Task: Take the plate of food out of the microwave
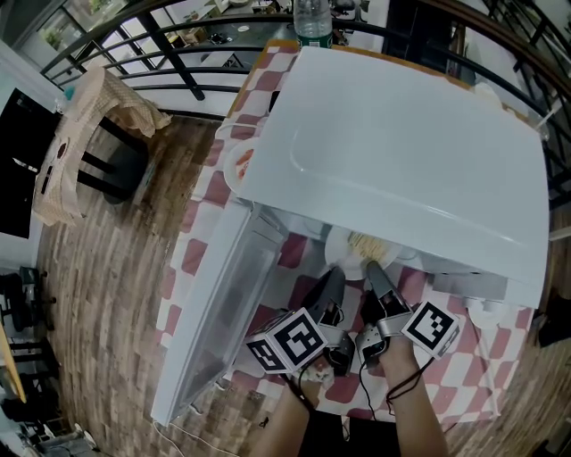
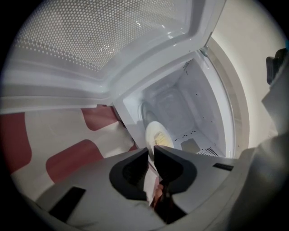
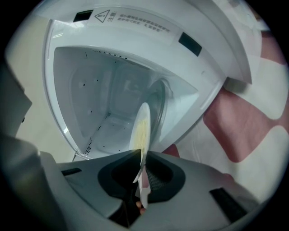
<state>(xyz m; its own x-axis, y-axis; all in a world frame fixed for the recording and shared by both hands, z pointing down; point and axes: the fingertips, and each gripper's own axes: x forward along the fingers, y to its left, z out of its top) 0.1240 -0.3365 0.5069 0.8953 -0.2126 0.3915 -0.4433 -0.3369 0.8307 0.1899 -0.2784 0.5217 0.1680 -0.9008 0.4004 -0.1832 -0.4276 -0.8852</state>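
In the head view the white microwave [image 1: 401, 152] stands with its door [image 1: 223, 312] swung open to the left. A white plate [image 1: 348, 250] with pale yellow noodles [image 1: 366, 243] sits at the mouth of the cavity. Both grippers reach in side by side from the front. My left gripper [image 1: 335, 272] is shut on the plate's near rim, and the left gripper view has the plate [image 2: 159, 134] just past its jaws [image 2: 151, 153]. My right gripper [image 1: 373, 268] is shut on the rim too; the plate [image 3: 142, 128] runs edge-on between its jaws [image 3: 141, 155]. The cavity behind is bare.
The microwave rests on a red and white checked tablecloth [image 1: 482, 366]. Another dish [image 1: 236, 165] lies to the left of the microwave and a plastic bottle [image 1: 312, 22] stands behind it. A chair draped in cloth [image 1: 89, 134] stands on the wooden floor at the left.
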